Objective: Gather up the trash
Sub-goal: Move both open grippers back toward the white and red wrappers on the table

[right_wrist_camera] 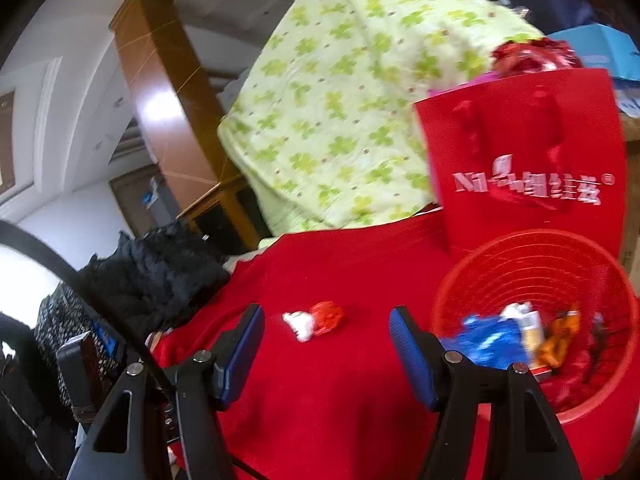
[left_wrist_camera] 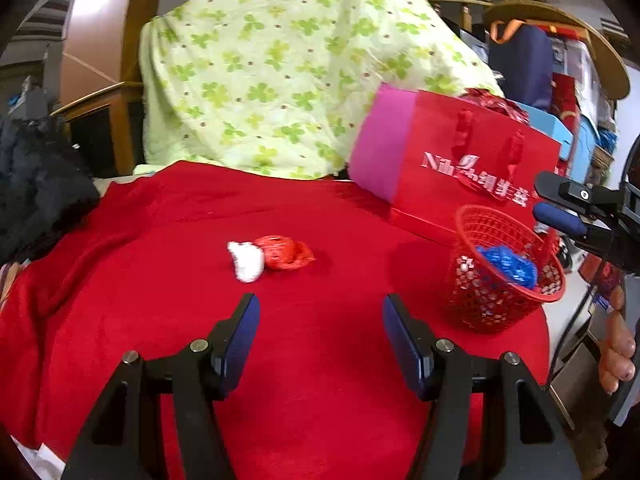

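A white crumpled wrapper (left_wrist_camera: 247, 261) and a red crumpled wrapper (left_wrist_camera: 284, 253) lie touching on the red cloth (left_wrist_camera: 160, 280). They also show in the right wrist view, white (right_wrist_camera: 300, 324) and red (right_wrist_camera: 328, 316). A red mesh basket (left_wrist_camera: 472, 280) stands to the right; its rim (right_wrist_camera: 448, 280) shows in the right wrist view, holding a blue wrapper (right_wrist_camera: 488, 340), an orange wrapper (right_wrist_camera: 560, 336) and other scraps. My left gripper (left_wrist_camera: 320, 332) is open and empty, short of the wrappers. My right gripper (right_wrist_camera: 326, 344) is open and empty, beside the basket; it shows in the left wrist view (left_wrist_camera: 552, 200).
A red paper gift bag (left_wrist_camera: 460, 168) stands behind the basket. A green clover-print quilt (left_wrist_camera: 280, 72) is heaped at the back. Black fabric (left_wrist_camera: 36, 184) lies at the left edge. Boxes and bags (left_wrist_camera: 560, 80) are stacked at the far right.
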The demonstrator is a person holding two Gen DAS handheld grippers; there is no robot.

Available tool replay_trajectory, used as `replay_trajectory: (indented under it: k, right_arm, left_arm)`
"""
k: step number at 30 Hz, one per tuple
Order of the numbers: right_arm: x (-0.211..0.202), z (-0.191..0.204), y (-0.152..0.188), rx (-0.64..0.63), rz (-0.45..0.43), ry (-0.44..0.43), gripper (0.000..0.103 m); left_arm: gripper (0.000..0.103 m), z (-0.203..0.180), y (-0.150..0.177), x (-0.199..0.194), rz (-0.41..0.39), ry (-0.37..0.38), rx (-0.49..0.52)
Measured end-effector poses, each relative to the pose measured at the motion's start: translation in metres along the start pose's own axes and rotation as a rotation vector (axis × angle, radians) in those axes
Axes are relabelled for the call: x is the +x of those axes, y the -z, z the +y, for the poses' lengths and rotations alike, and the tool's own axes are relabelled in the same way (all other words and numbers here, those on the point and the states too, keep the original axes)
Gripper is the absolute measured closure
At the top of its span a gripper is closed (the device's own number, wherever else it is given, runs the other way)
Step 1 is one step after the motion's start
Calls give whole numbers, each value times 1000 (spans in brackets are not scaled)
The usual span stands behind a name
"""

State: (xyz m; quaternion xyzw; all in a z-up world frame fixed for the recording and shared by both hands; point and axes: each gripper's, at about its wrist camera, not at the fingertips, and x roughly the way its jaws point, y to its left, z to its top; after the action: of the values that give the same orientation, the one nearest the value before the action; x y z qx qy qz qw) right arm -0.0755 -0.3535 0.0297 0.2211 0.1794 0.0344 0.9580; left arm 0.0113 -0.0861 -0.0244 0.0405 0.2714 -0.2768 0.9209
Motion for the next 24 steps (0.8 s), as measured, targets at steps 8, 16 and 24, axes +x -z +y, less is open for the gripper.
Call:
replay_trajectory:
  k: [8,16,24]
  right_arm:
    - [44,40,15,-62,103,-22,34]
    - [100,36,26,-14,195,-21,34]
    - [200,25,36,-37,298,25,34]
  left_arm:
    - [38,55,9,11,16,-81,-91]
    - [38,111,21,36,66,-192,-168]
    - [38,141,28,71,120,-222,-202]
